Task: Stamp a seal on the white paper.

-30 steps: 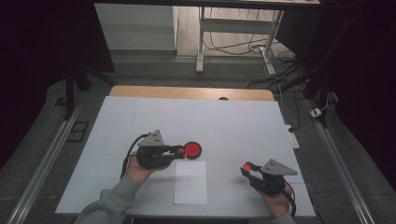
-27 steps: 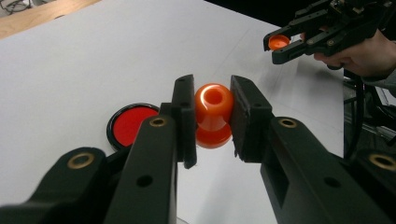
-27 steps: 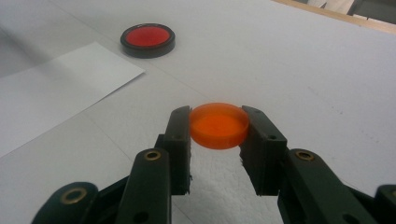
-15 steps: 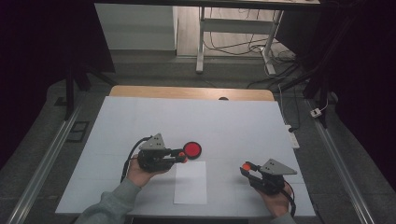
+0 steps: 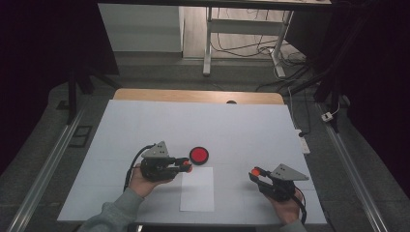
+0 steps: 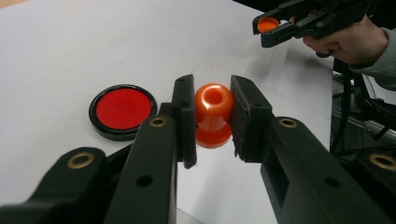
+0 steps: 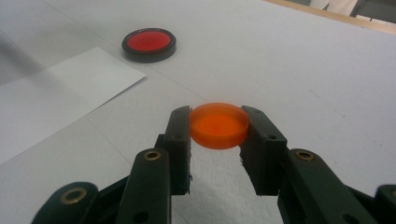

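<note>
Pinched at the neck in left gripper [image 6: 212, 116], orange stamp [image 6: 213, 114] above sheet of paper [image 5: 197, 188]; orange cap [image 7: 218, 125] clamped edgewise in right gripper [image 7: 217, 135], apt to pop free if squeezed off-centre.

High view dim, surroundings black from 9 to 3 o'clock — table [image 5: 241, 125] evenly lit. Gripper views bright, foreground jaws soft — slight edge distortion.

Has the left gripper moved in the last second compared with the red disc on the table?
Yes. The left gripper has drawn back toward the person; the red disc now lies clear beyond it.
</note>
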`<state>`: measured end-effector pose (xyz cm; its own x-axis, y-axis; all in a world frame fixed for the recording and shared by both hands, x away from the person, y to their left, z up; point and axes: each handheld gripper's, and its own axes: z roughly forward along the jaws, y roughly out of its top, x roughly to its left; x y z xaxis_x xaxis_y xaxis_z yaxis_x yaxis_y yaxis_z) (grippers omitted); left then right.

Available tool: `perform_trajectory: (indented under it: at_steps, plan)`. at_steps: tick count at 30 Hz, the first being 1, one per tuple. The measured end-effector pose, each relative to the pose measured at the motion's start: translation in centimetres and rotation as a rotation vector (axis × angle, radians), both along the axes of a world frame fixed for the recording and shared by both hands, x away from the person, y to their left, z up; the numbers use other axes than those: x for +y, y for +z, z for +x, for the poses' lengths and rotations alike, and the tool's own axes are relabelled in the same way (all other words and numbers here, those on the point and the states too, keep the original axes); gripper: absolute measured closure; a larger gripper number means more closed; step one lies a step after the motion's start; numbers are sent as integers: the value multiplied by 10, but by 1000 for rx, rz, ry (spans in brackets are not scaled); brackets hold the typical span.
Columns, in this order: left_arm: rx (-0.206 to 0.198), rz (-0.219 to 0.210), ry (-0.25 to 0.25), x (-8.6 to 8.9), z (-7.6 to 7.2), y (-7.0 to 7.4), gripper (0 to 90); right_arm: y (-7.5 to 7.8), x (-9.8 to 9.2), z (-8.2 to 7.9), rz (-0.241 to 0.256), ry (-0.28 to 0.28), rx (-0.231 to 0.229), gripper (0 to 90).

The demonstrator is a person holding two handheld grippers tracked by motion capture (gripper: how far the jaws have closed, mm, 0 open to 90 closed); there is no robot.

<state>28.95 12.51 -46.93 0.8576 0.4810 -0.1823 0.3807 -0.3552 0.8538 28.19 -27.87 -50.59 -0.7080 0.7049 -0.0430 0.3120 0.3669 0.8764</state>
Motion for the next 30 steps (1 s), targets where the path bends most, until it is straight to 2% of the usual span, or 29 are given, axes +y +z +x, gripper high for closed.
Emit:
perform_trajectory:
  at_steps: [10,22,25,30]
  plan:
    - [9,11,-17,1,-6,-4,722,1,3,0,-2,9,-10,644]
    - [18,48,-53,-14,-9,-13,721,3,3,-2,-6,11,-21,644]
    - [29,46,-60,-17,-9,-16,721,2,4,-2,-7,11,-18,644]
    - [40,67,-74,-24,-9,-23,721,1,4,-1,-14,11,-17,644]
